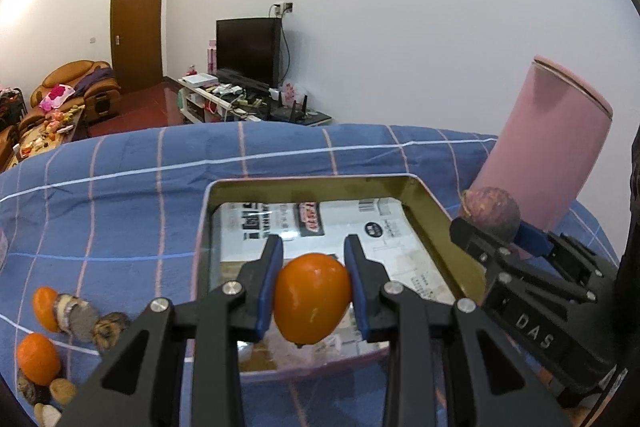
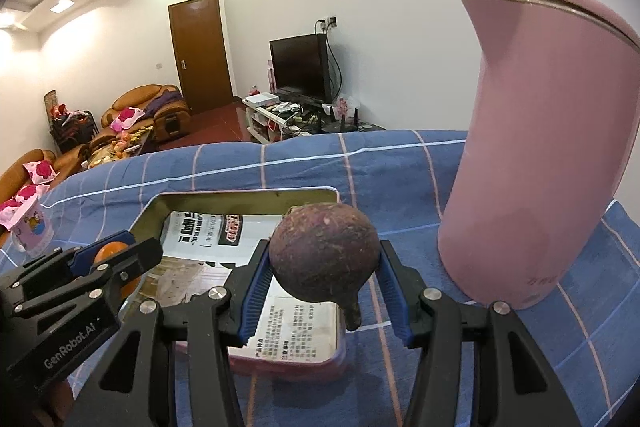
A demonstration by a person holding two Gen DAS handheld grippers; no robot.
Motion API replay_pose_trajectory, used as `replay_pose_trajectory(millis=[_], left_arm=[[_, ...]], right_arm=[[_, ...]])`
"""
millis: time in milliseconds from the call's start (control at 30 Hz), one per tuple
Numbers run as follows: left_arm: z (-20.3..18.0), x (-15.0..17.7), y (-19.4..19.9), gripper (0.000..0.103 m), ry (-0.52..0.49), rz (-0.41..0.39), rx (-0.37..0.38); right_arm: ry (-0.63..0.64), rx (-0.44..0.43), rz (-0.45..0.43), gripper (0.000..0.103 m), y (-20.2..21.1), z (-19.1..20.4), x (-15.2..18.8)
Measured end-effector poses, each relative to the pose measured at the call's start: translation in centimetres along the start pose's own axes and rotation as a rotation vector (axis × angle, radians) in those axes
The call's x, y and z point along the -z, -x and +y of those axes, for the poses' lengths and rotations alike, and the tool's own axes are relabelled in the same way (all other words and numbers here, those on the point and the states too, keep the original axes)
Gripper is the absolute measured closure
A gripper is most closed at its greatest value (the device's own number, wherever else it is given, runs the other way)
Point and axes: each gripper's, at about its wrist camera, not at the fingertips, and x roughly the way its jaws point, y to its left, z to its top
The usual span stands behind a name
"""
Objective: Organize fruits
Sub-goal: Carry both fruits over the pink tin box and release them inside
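Fingers of the left gripper nearly closed, blue pads pressed on both sides of an orange fruit, which hangs over the near half of the tin. Right gripper stands partly open, wide enough for a round purple-brown fruit that it clamps by the flanks, stub end pointing down; this one sits above the tin's right-hand rim. Largest things first: blue checked cloth covers the desk; a tall pink jug stands upright on it, just beside the tin on the right. The tin, shallow, gold-walled, holds printed paper sheets flat on its floor and, as far as visible, no fruit yet. Smaller: on the cloth well to the left, a loose heap with two more orange fruits among brown and grey lumps I cannot name. Judgement: step in hand is the carry into the tin, both pieces held clear of the floor. To do it well, lower each until it touches the paper before easing the pads apart, since round fruit will roll on slick sheets. Set the two well apart so one gripper does not knock the other, and bring the right one inward, clear of the rim and the jug, before release.
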Motion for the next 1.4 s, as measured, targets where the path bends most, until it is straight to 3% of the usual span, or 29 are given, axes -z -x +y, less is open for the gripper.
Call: replay_pose_trajectory(millis=[800, 967, 1200, 1400], left_arm=[[0.2, 1.0, -3.9, 0.07, 0.01, 0.093, -0.031], [0.1, 1.0, -4.1, 0.07, 0.016, 0.099, -0.031], [0.1, 1.1, -4.6, 0.07, 0.013, 0.113, -0.032], [-0.3, 1.3, -3.8, 0.066, 0.001, 0.083, -0.072]], right_arm=[[0.082, 0.046, 0.013, 0.049, -1.1, 1.7, 0.4], [0.087, 0.011, -0.001, 0.049, -0.7, 2.0, 0.4], [0.053, -0.042, 0.048, 0.049, -1.9, 1.8, 0.5], [0.036, -0.053, 0.043, 0.048, -1.9, 1.6, 0.6]])
